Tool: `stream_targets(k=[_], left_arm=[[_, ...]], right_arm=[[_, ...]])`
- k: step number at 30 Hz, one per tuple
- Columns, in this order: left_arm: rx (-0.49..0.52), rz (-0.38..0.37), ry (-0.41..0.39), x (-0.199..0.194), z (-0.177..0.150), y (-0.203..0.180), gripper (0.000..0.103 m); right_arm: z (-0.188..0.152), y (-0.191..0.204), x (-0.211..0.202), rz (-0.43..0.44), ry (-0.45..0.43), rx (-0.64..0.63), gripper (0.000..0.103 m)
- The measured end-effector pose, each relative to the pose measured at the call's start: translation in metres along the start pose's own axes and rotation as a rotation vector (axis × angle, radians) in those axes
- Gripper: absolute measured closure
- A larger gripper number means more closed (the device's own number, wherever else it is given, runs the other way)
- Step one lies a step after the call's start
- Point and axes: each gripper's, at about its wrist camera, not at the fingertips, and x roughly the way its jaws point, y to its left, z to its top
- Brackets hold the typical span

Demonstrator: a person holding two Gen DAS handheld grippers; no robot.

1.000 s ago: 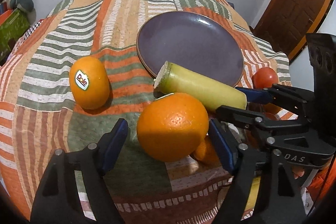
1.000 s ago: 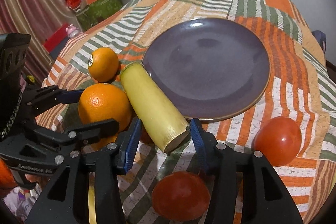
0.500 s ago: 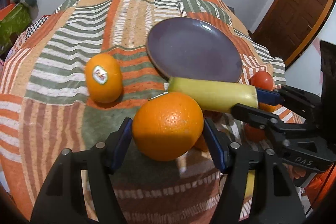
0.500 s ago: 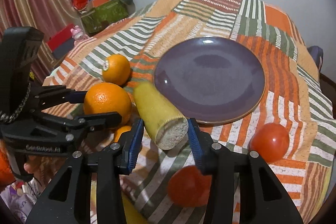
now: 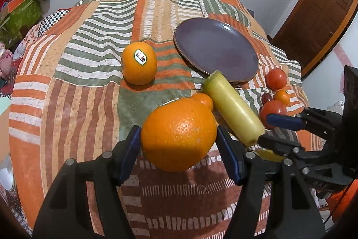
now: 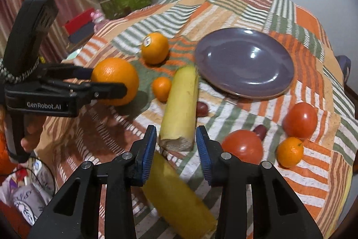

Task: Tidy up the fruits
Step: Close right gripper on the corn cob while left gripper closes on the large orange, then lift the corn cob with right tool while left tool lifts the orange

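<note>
The purple plate [image 6: 243, 64] is sitting bare on the striped worktop [image 5: 89, 82]. The right gripper [image 6: 175, 147] is clamping the yellow stalk [image 6: 181, 104] above the cloth, and the left gripper [image 5: 179, 147] is squeezing the big orange [image 5: 179, 136], lifted nearby.

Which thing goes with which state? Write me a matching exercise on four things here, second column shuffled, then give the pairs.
Things:
1. large orange
2. yellow stalk piece
3. stickered orange
4. purple plate

States:
A. lying on the striped cloth, ungripped
B. held by the right gripper
C. bearing no fruit
D. held by the left gripper

Pairs: 1-D, 2-B, 3-A, 4-C
</note>
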Motion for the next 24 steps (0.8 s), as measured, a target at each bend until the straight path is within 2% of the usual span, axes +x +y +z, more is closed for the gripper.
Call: stream_targets(k=[5,13,24], left_arm=[[0.008,-0.001,-0.002,-0.002,-0.004,0.000,0.036],[0.018,-0.007,-0.007,-0.004,-0.009,0.002,0.036],[-0.001,-0.021,-0.008,-0.001,-0.010,0.007,0.036]], right_arm=[[0.009,0.004,0.013,-0.007,0.015,-0.001,0.069],[0.022,-0.008,0.032,0.011,0.040,0.079,0.068],[0.032,-0.006,0.052,-0.034,0.079,0.120,0.066]])
